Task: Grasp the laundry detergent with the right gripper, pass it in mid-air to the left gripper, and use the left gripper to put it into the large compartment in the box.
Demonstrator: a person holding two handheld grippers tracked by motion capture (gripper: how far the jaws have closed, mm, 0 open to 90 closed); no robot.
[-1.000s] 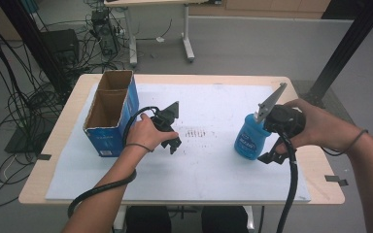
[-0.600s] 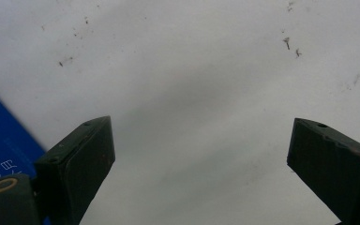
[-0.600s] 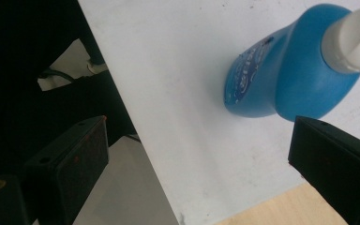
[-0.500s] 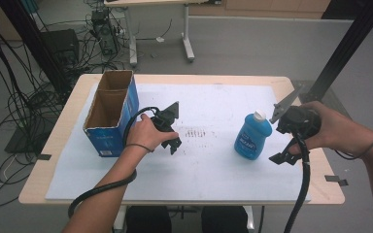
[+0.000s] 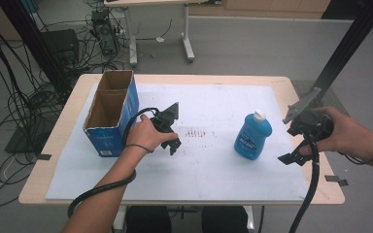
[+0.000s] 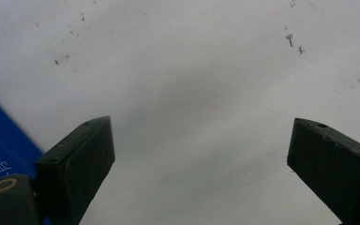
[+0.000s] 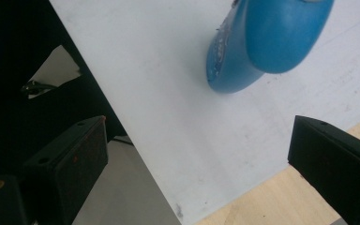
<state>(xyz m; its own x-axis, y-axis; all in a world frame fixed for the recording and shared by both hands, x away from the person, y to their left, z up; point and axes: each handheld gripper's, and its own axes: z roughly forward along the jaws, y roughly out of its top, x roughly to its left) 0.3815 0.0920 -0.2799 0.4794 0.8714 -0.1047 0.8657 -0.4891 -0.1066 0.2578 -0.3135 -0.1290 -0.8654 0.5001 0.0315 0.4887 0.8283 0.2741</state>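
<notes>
Now: your right gripper (image 5: 291,158), jaws spread, empty beside upright blue bottle (image 5: 252,136) | left gripper (image 5: 171,145) spread, idle near cardboard box (image 5: 110,114) | bottle not yet grasped.

Upright blue bottle (image 5: 253,136) beside right gripper (image 5: 298,155)

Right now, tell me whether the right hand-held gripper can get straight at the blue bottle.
Probably yes. The right hand-held gripper is beside the upright blue bottle, apart from it, jaws open, with only bare white sheet between them. The cardboard box and left hand-held gripper are far off to the other side.
</notes>
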